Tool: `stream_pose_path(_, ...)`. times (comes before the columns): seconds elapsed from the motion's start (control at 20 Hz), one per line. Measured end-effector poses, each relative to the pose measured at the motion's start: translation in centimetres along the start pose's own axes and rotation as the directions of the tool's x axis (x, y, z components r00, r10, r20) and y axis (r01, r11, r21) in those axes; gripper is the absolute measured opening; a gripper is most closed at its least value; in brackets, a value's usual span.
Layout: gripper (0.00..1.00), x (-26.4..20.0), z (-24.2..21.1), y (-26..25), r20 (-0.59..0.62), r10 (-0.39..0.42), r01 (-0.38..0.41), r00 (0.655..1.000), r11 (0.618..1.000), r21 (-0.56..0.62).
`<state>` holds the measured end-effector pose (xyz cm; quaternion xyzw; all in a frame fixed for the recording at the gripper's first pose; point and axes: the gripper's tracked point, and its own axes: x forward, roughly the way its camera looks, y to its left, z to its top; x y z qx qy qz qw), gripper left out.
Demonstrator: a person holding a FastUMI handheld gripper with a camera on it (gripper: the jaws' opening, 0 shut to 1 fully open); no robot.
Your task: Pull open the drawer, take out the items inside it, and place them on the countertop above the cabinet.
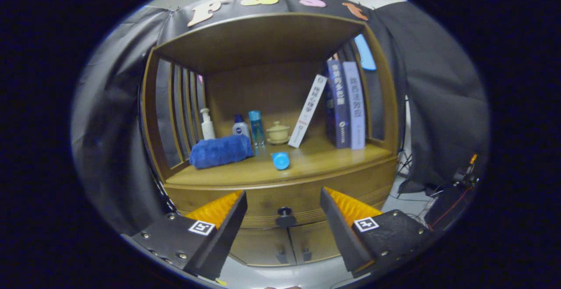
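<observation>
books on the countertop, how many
3. A white book leans tilted against a dark blue book; a lilac book stands upright just beside that, at the slatted side. More may hide behind them.

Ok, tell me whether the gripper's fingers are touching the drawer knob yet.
Apart. In the gripper view the open gripper frames the drawer knob, with cabinet front showing between the knob and each finger.

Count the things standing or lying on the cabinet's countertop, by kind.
Books: 3
Bottles: 4
Towel: 1
Lidded cup: 1
Total: 9
The gripper is open before the drawer knob.
</observation>
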<state>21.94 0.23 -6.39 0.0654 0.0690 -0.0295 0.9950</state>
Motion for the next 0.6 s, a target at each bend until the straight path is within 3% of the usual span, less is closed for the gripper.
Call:
stream_pose_path(0.3, 0.99, -7.9, 6.4, -5.1, 0.094, -0.132, 0.135, 0.987, 0.99, -0.035)
stream_pose_path(0.6, 0.99, -13.8, 9.5, -6.9, 0.167, -0.174, 0.192, 0.97, 0.976, -0.103)
